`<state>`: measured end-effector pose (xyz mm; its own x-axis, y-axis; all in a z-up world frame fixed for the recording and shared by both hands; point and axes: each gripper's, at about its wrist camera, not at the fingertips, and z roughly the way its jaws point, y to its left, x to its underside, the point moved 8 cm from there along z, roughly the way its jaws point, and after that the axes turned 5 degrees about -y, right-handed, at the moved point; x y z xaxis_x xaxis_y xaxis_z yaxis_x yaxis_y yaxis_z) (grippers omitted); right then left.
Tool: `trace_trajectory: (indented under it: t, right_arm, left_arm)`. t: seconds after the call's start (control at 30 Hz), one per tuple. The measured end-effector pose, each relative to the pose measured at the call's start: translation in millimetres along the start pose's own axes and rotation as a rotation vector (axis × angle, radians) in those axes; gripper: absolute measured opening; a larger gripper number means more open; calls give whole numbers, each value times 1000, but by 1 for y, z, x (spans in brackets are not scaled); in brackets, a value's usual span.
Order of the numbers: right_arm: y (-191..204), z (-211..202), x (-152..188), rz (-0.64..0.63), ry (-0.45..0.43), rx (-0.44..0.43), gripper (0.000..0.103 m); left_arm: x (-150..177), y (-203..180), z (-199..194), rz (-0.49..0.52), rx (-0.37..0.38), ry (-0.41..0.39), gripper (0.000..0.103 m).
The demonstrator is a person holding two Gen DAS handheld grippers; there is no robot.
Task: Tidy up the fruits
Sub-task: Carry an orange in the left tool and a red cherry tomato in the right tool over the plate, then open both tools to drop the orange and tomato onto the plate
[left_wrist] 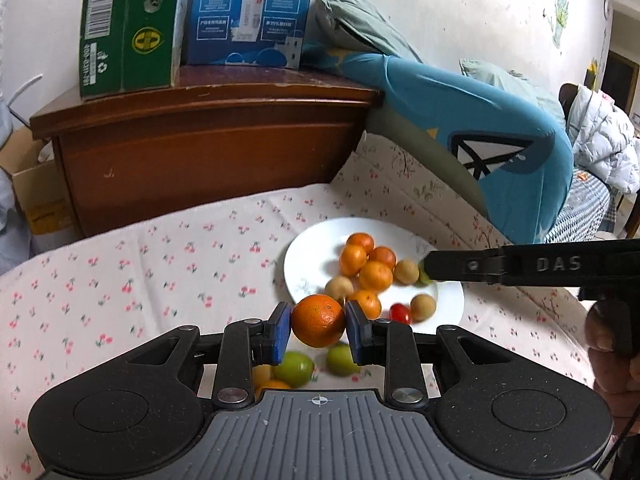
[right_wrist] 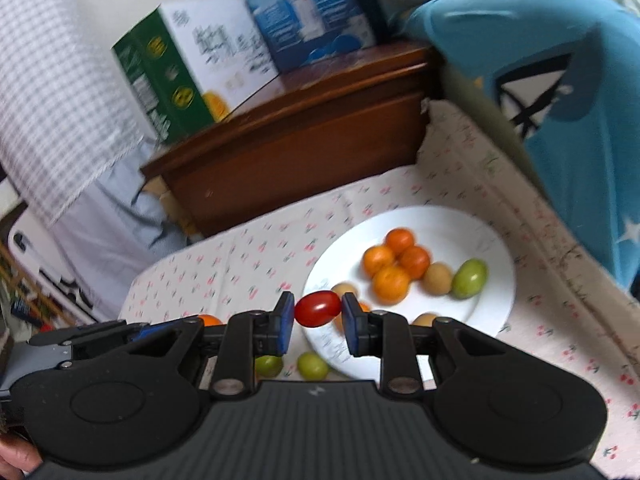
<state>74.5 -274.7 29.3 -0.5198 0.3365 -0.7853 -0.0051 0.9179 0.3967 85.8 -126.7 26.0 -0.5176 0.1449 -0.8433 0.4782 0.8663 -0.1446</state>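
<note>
Gripping an orange (left_wrist: 318, 321) between its blue pads (left_wrist: 280, 334), the left gripper (left_wrist: 318, 330) holds the round fruit above the cherry-print cloth (left_wrist: 160, 272), just short of the white plate (left_wrist: 312, 256). The right gripper (right_wrist: 318, 312) clamps a red cherry tomato (right_wrist: 318, 308), its long axis lying crosswise from pad to pad, above the plate's (right_wrist: 496, 240) near rim.

On the plate, the right wrist view shows four small oranges (right_wrist: 394, 266) in a cluster, a brown round fruit (right_wrist: 438, 278) touching them, and one green oval fruit (right_wrist: 470, 278) tilted up to the right. Two more brownish fruits and another orange are partly hidden behind the right gripper's fingers. In the left wrist view a second red tomato (left_wrist: 400, 313) lies at the plate's near edge.

Two green fruits (left_wrist: 296, 368) lie on the cloth beside the plate; further orange and yellow pieces beneath the left gripper are cut off. Motion blur softens the right wrist view.
</note>
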Motion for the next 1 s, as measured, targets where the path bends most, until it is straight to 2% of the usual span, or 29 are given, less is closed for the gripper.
trace_trajectory:
  t: [0.2,0.67,1.0]
  right_arm:
    - [-23,-1,-5,84,-13,52,26]
    - [-59,18,5,266,36,118,26]
    - [-63,28,7,289,30,132,29]
  left_arm:
    - [-8,1,21,-5,7,11,27]
    - [-19,11,81,-20,8,54,27]
    - [-22,7,100,-34,33,56,29]
